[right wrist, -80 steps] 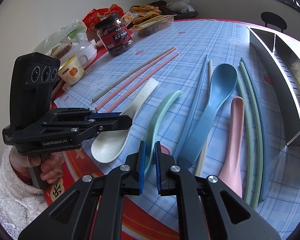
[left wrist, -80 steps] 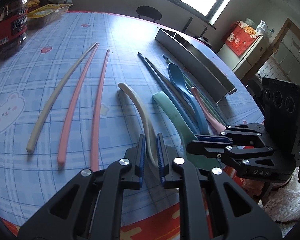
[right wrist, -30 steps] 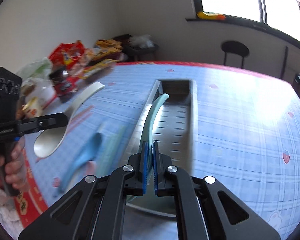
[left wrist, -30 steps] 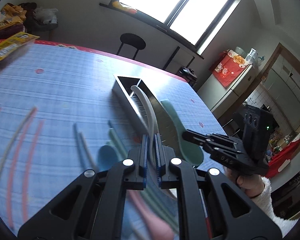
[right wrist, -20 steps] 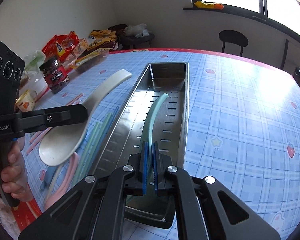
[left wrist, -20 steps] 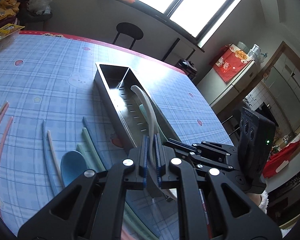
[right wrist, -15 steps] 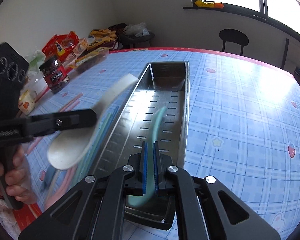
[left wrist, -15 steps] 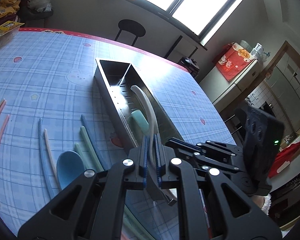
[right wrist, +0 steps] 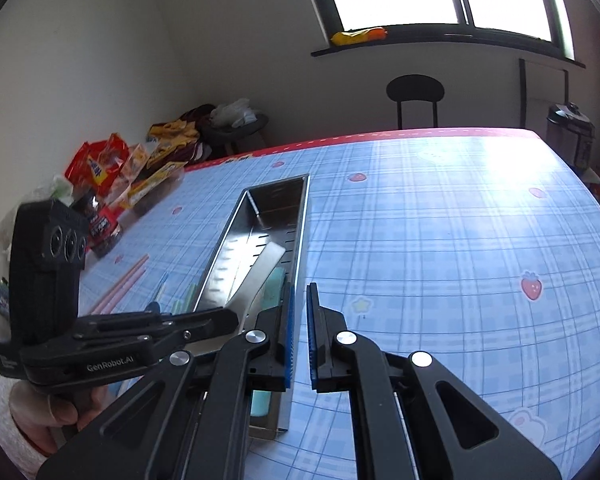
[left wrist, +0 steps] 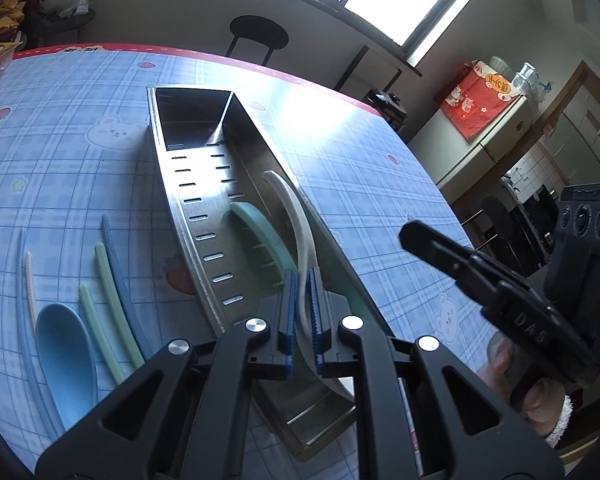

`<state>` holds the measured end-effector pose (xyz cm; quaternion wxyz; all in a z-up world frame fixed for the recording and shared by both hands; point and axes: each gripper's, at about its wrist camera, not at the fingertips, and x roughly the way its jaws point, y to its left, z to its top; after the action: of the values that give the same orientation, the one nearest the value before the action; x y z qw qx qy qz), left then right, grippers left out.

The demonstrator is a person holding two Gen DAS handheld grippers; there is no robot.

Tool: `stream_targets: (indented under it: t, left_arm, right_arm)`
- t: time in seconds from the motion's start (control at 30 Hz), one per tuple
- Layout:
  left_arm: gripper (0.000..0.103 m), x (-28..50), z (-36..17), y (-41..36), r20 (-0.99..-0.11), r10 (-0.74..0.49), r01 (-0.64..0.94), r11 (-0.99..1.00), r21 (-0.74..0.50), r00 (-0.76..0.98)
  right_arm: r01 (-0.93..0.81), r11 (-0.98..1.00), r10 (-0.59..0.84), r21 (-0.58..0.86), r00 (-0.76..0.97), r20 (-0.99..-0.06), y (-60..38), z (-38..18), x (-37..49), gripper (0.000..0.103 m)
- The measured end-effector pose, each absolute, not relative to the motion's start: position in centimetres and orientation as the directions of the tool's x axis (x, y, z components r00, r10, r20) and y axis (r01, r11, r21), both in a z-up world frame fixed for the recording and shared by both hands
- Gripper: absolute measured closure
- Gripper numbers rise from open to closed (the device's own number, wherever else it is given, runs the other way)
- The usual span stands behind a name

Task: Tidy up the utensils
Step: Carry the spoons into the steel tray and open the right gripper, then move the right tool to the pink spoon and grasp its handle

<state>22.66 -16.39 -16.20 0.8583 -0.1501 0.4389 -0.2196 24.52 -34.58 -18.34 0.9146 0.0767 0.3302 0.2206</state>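
A surface (left wrist: 80, 168) covered in a blue checked cloth with strawberry and rabbit prints is seen from both wrist cameras. A long steel tray (left wrist: 188, 216) with a slotted floor is set lengthwise on it. A green spoon (left wrist: 260, 232) is seen lying inside the tray, its handle pointing toward the far end. A white spoon (left wrist: 296, 224) is held over the tray's right wall, gripped by the left gripper (left wrist: 303, 312), whose jaws are pressed against the spoon's neck. The right gripper (right wrist: 298, 332) is held above the tray's near right corner, its jaws spread with nothing between them. On the cloth to the left of the tray a blue spoon (left wrist: 66, 348) is laid bowl up, with green chopsticks (left wrist: 108, 304) between it and the tray and blue chopsticks (left wrist: 22, 280) on its far side. Pink chopsticks (right wrist: 120, 286) are seen farther left in the right wrist view. Snack packets (right wrist: 116, 168) and a jar (right wrist: 104, 224) are gathered at the cloth's far left edge.
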Motion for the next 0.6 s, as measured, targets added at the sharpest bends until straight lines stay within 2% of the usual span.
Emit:
stream_targets:
  t: [0.1, 0.13, 0.17, 0.2, 0.33, 0.4, 0.5, 0.57, 0.6]
  left_arm:
    - [0.092, 23.0, -16.5, -16.9, -0.703, -0.511, 0.244, 0.858, -0.452, 0.495]
    - [0.09, 23.0, -16.5, -16.8, -0.701, -0.517, 0.242, 0.854, -0.46, 0.491]
    - [0.08, 23.0, -16.3, -16.6, -0.697, -0.522, 0.237, 0.85, -0.47, 0.491]
    - [0.075, 23.0, -15.9, -16.3, -0.691, -0.526, 0.232, 0.847, -0.478, 0.495]
    - [0.069, 22.0, -13.4, -14.3, -0.658, -0.521, 0.241, 0.848, -0.472, 0.543]
    - [0.054, 20.9, -11.4, -12.4, -0.631, -0.505, 0.25, 0.856, -0.452, 0.589]
    - [0.043, 18.8, -8.9, -9.4, -0.597, -0.477, 0.255, 0.871, -0.42, 0.645]
    - [0.029, 17.1, -7.3, -6.7, -0.582, -0.44, 0.25, 0.891, -0.38, 0.684]
    - [0.027, 15.9, -6.6, -5.2, -0.572, -0.416, 0.244, 0.903, -0.355, 0.707]
  right_arm:
    - [-0.347, 0.893, 0.45, 0.287, 0.686, -0.571, -34.8, -18.4, 24.6, 0.096]
    - [-0.349, 0.893, 0.45, 0.285, 0.685, -0.573, -34.8, -18.4, 24.6, 0.096]
    - [-0.35, 0.894, 0.449, 0.281, 0.684, -0.575, -34.7, -18.5, 24.6, 0.096]
    - [-0.351, 0.894, 0.447, 0.277, 0.683, -0.578, -34.6, -18.5, 24.6, 0.096]
    - [-0.356, 0.895, 0.446, 0.269, 0.686, -0.575, -34.3, -18.6, 24.6, 0.085]
    - [-0.356, 0.896, 0.445, 0.267, 0.692, -0.569, -34.1, -18.7, 24.5, 0.078]
    - [-0.359, 0.895, 0.446, 0.265, 0.697, -0.561, -33.7, -18.8, 24.2, 0.069]
    - [-0.351, 0.897, 0.442, 0.268, 0.705, -0.555, -33.4, -18.6, 23.9, 0.063]
    - [-0.35, 0.896, 0.443, 0.272, 0.709, -0.548, -33.2, -18.4, 23.6, 0.062]
